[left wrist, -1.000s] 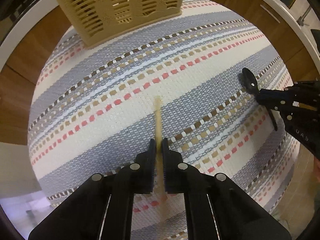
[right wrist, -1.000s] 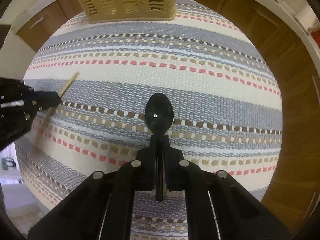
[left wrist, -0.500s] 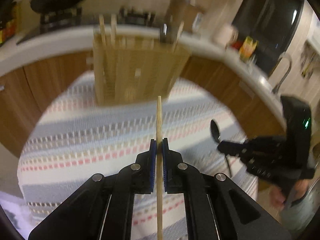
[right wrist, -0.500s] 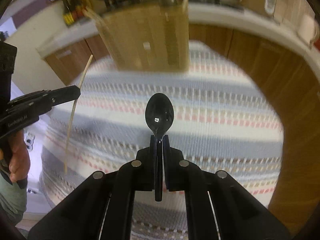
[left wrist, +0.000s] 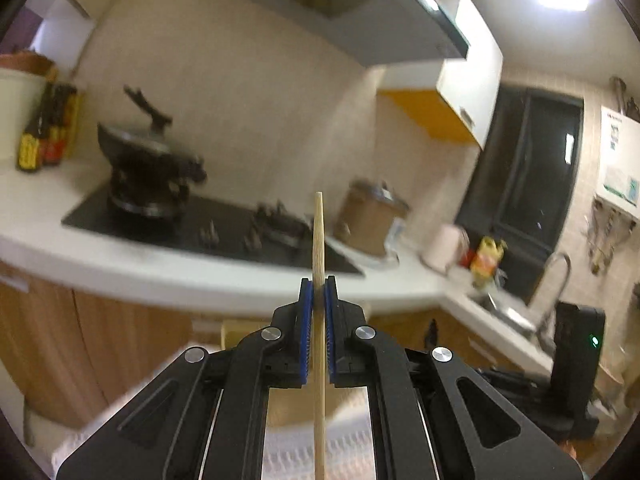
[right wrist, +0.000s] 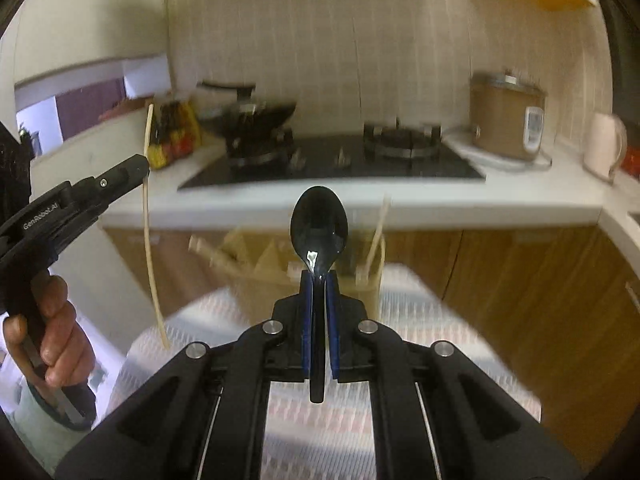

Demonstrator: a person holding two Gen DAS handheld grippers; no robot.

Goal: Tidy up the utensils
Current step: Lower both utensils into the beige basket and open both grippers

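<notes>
I've got the left gripper [left wrist: 319,280] jaws pinching a light, stiff chopstick [left wrist: 318,232] mid-shaft, right gripper [right wrist: 319,276] jaws clamping a slick black spoon [right wrist: 319,228] at its neck, likely prone to pivoting.

Home kitchen, gas hob [right wrist: 332,156] with wok [left wrist: 148,160], range hood [left wrist: 328,8], probably a rice cooker [right wrist: 506,116], wooden cabinets [right wrist: 520,280]

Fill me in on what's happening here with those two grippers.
A person is sorting utensils with a handheld gripper in each hand. The left gripper is shut on a chopstick, held upright. The right gripper is shut on a black spoon, bowl pointing forward. Both are held up in the air over a striped mat, in front of a beige basket that already has some sticks in it. Neither utensil is in the basket yet.
</notes>
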